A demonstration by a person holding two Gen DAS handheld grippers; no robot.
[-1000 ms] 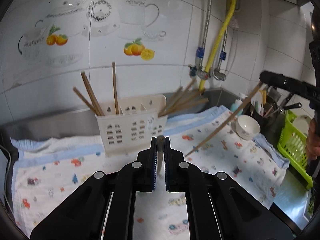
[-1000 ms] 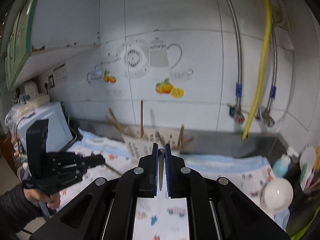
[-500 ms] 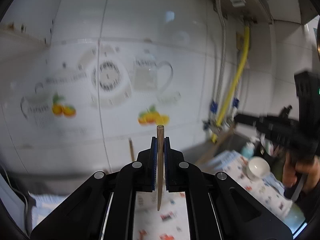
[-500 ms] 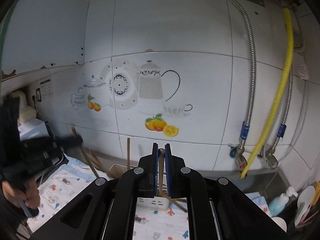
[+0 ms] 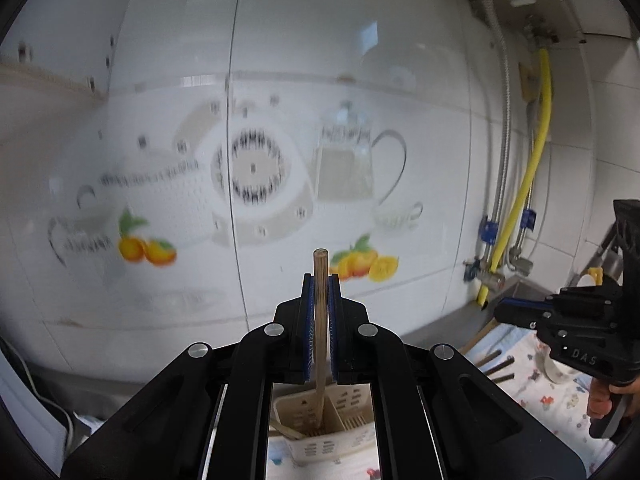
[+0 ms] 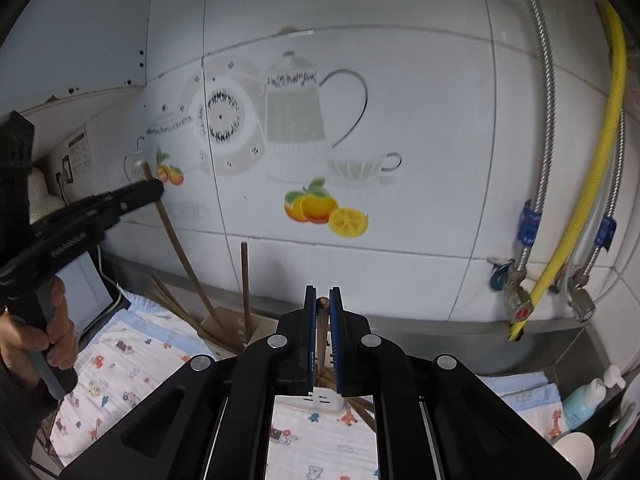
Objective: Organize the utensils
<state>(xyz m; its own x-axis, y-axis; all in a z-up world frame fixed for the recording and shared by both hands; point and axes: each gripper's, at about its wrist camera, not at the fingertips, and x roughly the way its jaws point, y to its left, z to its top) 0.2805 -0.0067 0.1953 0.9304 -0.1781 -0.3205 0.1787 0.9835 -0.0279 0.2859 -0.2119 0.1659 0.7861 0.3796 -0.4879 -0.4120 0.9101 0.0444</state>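
One pale wooden chopstick (image 5: 321, 320) stands clamped upright in my left gripper (image 5: 321, 292), its lower end inside the cream utensil caddy (image 5: 340, 416). From the right wrist, my right gripper (image 6: 322, 308) pinches another brown chopstick (image 6: 321, 332) above that caddy (image 6: 320, 398).

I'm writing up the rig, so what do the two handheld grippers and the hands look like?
Both the left gripper and the right gripper are matte black plastic with silver screws and blue ribbed finger pads. Bare hand, dark sleeve.
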